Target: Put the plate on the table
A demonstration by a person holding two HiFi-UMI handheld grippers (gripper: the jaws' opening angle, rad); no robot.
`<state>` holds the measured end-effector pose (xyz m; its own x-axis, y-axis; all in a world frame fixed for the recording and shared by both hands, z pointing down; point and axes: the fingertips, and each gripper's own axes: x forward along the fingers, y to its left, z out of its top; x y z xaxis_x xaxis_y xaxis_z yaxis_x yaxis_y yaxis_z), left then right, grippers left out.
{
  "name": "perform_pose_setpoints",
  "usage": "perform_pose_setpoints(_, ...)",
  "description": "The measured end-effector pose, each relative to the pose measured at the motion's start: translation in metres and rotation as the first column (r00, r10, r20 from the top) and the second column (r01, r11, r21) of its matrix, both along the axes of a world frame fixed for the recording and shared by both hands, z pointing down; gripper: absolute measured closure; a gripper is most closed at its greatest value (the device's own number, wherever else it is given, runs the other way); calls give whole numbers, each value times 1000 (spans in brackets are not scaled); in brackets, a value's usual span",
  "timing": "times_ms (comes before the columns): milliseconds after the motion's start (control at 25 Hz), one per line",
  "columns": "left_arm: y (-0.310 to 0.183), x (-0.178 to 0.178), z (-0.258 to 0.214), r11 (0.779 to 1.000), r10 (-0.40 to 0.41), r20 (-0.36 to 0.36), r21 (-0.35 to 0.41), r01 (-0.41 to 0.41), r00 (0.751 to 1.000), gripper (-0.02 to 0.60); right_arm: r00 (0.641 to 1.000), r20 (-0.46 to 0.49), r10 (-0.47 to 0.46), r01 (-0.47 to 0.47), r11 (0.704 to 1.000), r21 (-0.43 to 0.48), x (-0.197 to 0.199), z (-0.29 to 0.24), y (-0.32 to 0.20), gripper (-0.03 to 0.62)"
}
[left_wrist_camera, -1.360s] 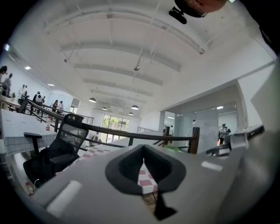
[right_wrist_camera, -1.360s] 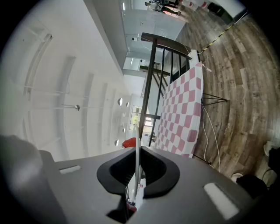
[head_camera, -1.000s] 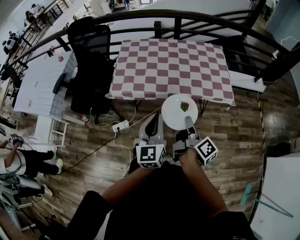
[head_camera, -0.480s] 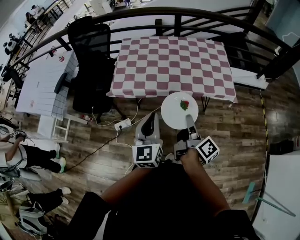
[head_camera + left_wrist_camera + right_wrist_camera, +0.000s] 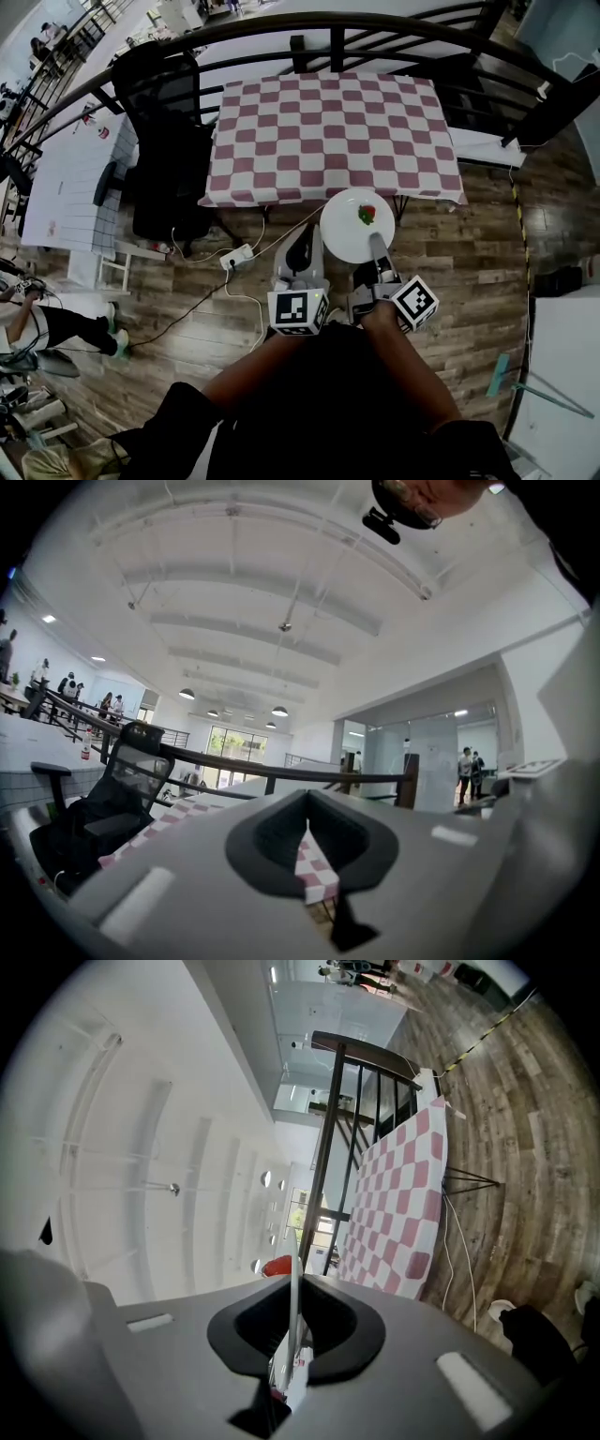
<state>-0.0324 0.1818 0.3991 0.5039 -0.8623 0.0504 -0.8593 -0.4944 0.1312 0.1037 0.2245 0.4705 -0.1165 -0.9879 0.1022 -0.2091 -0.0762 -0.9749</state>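
A white round plate [image 5: 356, 225] with a small red and green item [image 5: 367, 215] on it hangs over the wooden floor, just short of the near edge of the table with the red-and-white checked cloth [image 5: 328, 131]. My right gripper [image 5: 376, 242] is shut on the plate's near rim. The right gripper view has the plate [image 5: 292, 1307] edge-on between the jaws, the red item [image 5: 277, 1266] beside it and the checked cloth [image 5: 398, 1204] ahead. My left gripper [image 5: 302, 247] hovers beside the plate, shut and empty. In the left gripper view [image 5: 307, 841] its jaws meet in a thin line.
A black office chair [image 5: 164, 141] stands at the table's left. A dark curved railing [image 5: 328, 23] runs behind the table. A white power strip with cables [image 5: 236, 258] lies on the floor by the left gripper. A white table [image 5: 61, 178] and a seated person [image 5: 37, 323] are at far left.
The head view has shifted a little, so the table and chair sit slightly further left. Both grippers and the plate keep about the same place in front of the table's edge.
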Motion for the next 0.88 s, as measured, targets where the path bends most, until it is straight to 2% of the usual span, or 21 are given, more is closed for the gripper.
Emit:
perform_pose_setpoints(40, 0, 0, 5, 1000, 9, 0, 1, -9, 1000, 572, 1000, 7, 9, -9, 1000, 10, -1, 4, -1, 576)
perform_pose_setpoints(160, -7, 1, 17, 1000, 22, -2, -6, -22, 1000, 572, 1000, -11, 20, -20, 999, -35, -1, 21, -4, 576)
perform_pose_setpoints(280, -27, 2, 21, 1000, 22, -3, -12, -22, 1000, 572, 1000, 3, 17, -17, 1000, -18, -2, 22, -26, 576)
perform_pose_setpoints(400, -50, 3, 25, 1000, 19, 0, -22, -19, 1000, 572, 1000, 13, 25, -24, 999, -46, 2, 29, -46, 576)
perform_pose_setpoints(680, -130, -10, 34, 1000, 19, 26, -13, -18, 999, 572, 1000, 14, 3, -2, 999, -52, -7, 27, -125, 576)
perform_pose_setpoints(880, -189, -14, 28, 999, 30, -7, -38, -30, 1000, 572, 1000, -22, 5, -6, 998, -61, -9, 24, -185, 576)
